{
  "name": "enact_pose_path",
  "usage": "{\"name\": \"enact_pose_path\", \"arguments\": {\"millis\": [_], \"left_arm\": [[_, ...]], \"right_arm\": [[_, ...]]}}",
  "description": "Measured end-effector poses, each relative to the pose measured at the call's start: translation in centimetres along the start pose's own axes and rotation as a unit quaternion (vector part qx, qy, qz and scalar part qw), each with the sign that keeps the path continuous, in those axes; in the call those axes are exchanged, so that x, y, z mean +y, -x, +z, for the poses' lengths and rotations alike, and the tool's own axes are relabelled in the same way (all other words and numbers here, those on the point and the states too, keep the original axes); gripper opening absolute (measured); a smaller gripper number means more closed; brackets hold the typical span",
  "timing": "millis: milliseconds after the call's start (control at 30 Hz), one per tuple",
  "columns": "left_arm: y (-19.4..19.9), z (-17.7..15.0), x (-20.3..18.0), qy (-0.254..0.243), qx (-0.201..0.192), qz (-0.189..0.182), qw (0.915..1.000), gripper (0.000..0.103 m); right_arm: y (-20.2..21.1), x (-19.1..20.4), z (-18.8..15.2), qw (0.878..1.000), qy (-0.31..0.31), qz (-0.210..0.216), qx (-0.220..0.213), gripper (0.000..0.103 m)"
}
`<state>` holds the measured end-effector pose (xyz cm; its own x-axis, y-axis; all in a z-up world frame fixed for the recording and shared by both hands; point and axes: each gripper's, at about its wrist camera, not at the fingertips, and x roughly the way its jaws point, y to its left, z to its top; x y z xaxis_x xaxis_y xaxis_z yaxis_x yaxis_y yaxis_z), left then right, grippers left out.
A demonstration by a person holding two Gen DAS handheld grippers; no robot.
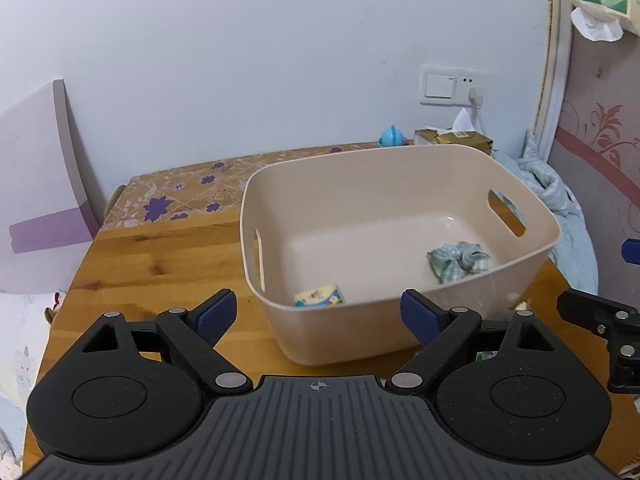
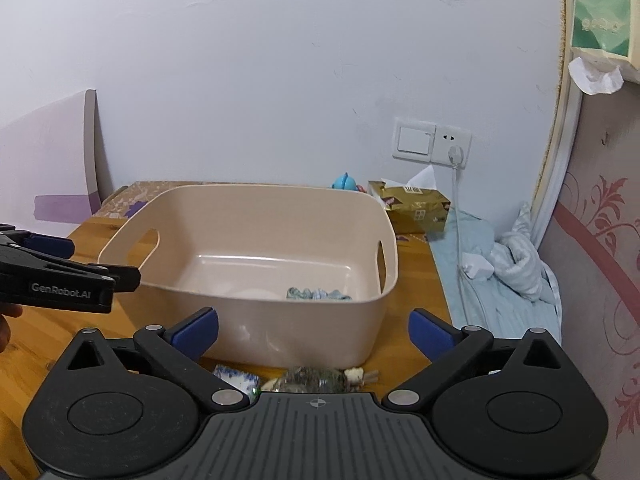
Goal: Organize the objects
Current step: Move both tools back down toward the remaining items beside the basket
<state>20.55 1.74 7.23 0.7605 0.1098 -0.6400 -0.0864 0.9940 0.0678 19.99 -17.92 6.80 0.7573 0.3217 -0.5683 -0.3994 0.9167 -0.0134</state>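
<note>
A beige plastic bin (image 1: 400,160) stands on the wooden table (image 1: 152,264); the right wrist view shows it too (image 2: 256,200). Inside lie a crumpled green-checked cloth (image 1: 458,260), also seen in the right wrist view (image 2: 318,294), and a small printed packet (image 1: 319,295). My left gripper (image 1: 318,314) is open and empty just in front of the bin's near wall. My right gripper (image 2: 314,330) is open and empty, in front of the bin. Below it, on the table, lie a small blue-white packet (image 2: 236,380), a clear crinkled item (image 2: 312,380) and a small pale object (image 2: 360,376).
A gold tissue box (image 2: 416,208) and a blue toy (image 2: 346,182) sit behind the bin by the wall. A patterned cloth (image 1: 180,196) covers the table's far part. Bedding (image 2: 512,268) lies to the right. A white board (image 1: 36,184) leans at left.
</note>
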Motion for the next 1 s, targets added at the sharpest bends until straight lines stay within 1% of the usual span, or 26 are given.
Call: {"name": "enact_pose_path", "arguments": {"millis": [233, 467, 833, 1000], "left_arm": [[0.8, -1.6, -0.5, -0.009, 0.005, -0.004, 0.9999, 0.091], [0.5, -3.5, -1.1, -0.02, 0.019, -0.011, 0.9995, 0.091], [-1.5, -5.7, -2.0, -0.045, 0.045, -0.027, 0.9976, 0.091], [-2.4, -6.2, -2.5, -0.055, 0.05, -0.02, 0.997, 0.091]], "right_arm": [[1.0, -0.6, -1.6, 1.0, -0.007, -0.007, 0.009, 0.103], [1.1, -1.1, -3.3, 0.999, -0.017, -0.015, 0.029, 0.103], [-1.0, -1.8, -5.9, 0.996, -0.032, -0.03, 0.078, 0.103], [-2.0, -2.0, -6.9, 0.994, -0.038, -0.038, 0.091, 0.103]]}}
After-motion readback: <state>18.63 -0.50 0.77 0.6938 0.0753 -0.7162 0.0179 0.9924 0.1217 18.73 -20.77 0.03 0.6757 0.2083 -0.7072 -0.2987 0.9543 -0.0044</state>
